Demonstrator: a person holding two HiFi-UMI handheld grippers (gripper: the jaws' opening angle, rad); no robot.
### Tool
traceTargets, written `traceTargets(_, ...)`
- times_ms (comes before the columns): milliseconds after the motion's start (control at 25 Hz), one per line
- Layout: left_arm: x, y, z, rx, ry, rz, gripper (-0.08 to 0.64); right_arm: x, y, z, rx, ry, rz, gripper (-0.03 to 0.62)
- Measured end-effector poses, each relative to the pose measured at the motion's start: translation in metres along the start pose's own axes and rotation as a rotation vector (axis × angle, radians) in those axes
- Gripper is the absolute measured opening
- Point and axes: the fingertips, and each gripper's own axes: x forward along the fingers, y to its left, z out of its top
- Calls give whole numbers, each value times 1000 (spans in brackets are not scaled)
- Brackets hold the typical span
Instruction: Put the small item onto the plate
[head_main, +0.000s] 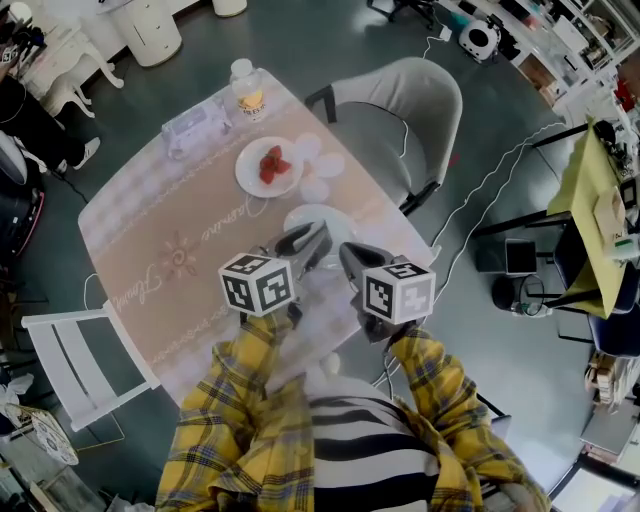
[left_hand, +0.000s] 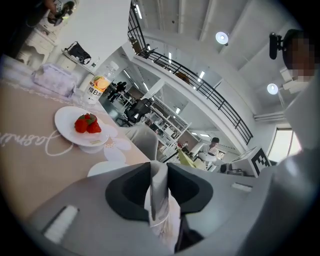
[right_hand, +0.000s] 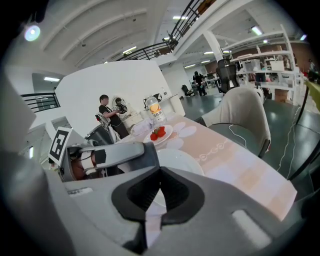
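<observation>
An empty white plate lies on the pink tablecloth just ahead of both grippers; it also shows as the plate and the plate. My left gripper is at its near left rim. In the left gripper view, the left gripper is shut on a thin pale folded strip that stands upright between the jaws. My right gripper sits near the plate's near right rim. In its own view, the right gripper has its tips together and nothing between them.
A second plate with strawberries lies farther back. A bottle and a tissue pack stand at the table's far corner. A grey chair is at the right, a white chair at the left.
</observation>
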Motion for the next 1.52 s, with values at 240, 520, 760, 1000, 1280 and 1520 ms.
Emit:
traceTargets(240, 16, 2, -6, 34, 96, 4, 91, 6, -5, 3, 13, 8, -2, 0)
traceTargets(520, 25, 13, -22, 36, 187, 34, 92, 13, -9, 6, 13, 15, -14, 0)
traceTargets(760, 29, 15, -28, 46, 216, 45, 98, 13, -11, 3, 24, 15, -12, 0)
traceTargets(1000, 28, 23, -27, 179, 231, 119, 143, 12, -10, -1, 26, 21, -3, 0)
traceTargets(1280, 25, 40, -26, 366, 245, 245, 271, 12, -11, -4, 31, 19, 4, 0)
traceTargets(1520, 18, 35, -19, 377, 174, 263, 224, 7, -12, -6, 42, 14, 3, 0)
